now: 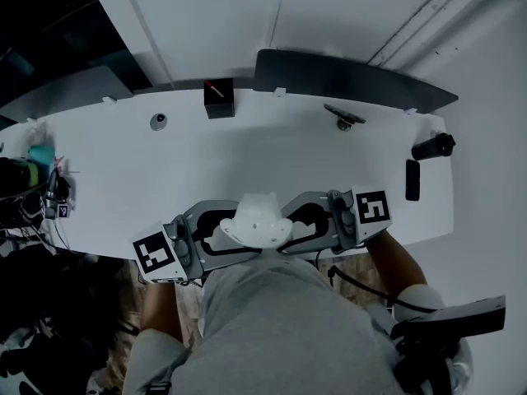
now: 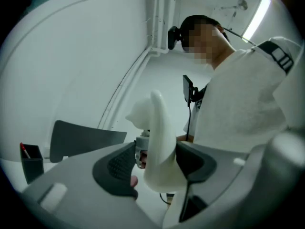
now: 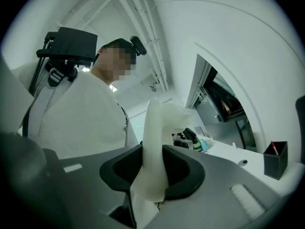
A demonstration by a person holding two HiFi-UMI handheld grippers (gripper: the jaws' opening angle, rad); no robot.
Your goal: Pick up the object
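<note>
I see one white plastic cowboy hat (image 1: 259, 220) between my two grippers: the right gripper (image 1: 306, 220) clamps its brim, and the left gripper (image 1: 216, 233) gapes wide around it.

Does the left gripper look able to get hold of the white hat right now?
Probably yes: the hat already sits between the open jaws of the left gripper, with nothing in the way, while the right gripper clamps its other side.
</note>
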